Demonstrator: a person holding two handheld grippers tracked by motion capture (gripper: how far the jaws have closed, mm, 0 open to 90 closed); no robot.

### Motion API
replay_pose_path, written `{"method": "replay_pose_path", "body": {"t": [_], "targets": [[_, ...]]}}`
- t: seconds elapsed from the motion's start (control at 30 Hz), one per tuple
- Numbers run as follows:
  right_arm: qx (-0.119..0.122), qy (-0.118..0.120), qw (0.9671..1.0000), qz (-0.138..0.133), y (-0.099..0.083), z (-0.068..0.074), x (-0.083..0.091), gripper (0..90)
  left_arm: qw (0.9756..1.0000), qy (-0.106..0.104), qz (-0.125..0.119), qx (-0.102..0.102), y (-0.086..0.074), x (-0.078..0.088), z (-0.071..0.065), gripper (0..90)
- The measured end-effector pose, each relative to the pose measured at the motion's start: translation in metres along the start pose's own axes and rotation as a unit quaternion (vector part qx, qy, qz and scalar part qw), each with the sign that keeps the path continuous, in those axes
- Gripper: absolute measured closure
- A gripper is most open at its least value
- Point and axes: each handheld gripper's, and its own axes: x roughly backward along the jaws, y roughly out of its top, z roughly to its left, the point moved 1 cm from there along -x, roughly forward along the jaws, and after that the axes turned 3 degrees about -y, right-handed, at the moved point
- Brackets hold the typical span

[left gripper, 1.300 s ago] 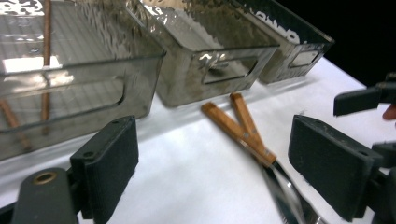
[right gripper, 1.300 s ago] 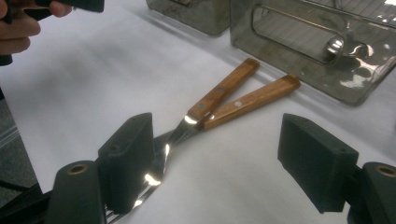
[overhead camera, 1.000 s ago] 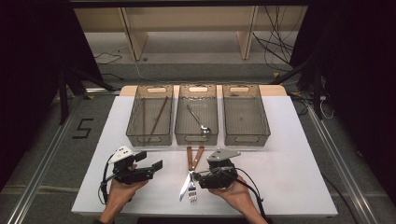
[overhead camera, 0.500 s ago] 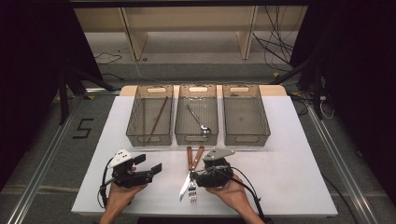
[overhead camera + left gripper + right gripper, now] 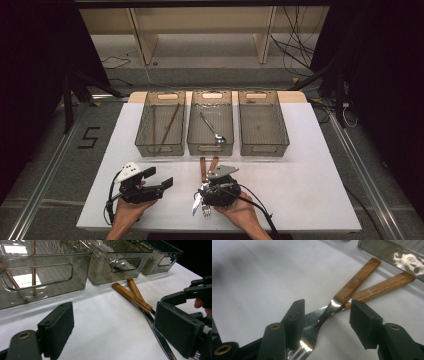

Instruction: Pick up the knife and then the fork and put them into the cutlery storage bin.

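Wooden-handled fork [image 5: 329, 315] and knife [image 5: 377, 288] lie crossed — my right gripper [image 5: 325, 325] gapes over them, left gripper [image 5: 120, 332] spread wide too.

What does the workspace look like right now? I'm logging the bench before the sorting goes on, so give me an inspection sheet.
Surface: white table, bare at its right side.
Job's things: fork and knife crossed near the front edge, wooden handles toward the bins; chopsticks in the left bin; spoon in the middle bin; right bin looks empty.
Clutter: nothing seen.
Grippers: left gripper open, over bare table; right gripper open, jaws either side of the fork's neck.
Cables: one trails from each gripper; loose cables on the floor behind.
Surroundings: wooden shelf frame behind, a "5" marked on the floor.
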Motion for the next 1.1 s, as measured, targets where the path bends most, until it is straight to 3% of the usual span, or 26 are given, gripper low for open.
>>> {"method": "replay_pose_path", "body": {"t": [0.17, 0.47, 0.63, 0.8, 1.1], "targets": [[-0.004, -0.007, 0.9999, 0.012, -0.002, 0.002, -0.010, 51.2, 1.0000, 0.000, 0.002, 0.001, 0.000, -0.001, 0.000, 15.8], [-0.007, -0.011, 0.9998, 0.014, -0.001, 0.002, -0.012, 53.8, 1.0000, -0.001, 0.002, 0.001, 0.000, -0.001, 0.000, 15.8], [-0.003, -0.017, 0.9995, 0.028, -0.004, 0.004, -0.017, 56.9, 1.0000, -0.001, 0.003, 0.000, -0.001, -0.001, 0.000, 15.8], [-0.009, -0.008, 0.9995, 0.030, -0.005, 0.003, -0.017, 60.5, 1.0000, -0.001, 0.003, 0.000, -0.001, -0.001, 0.000, 15.8], [-0.042, 0.011, 0.9986, 0.031, -0.005, -0.002, -0.016, 68.8, 1.0000, -0.002, 0.003, 0.001, -0.001, -0.001, 0.000, 15.8]]}}
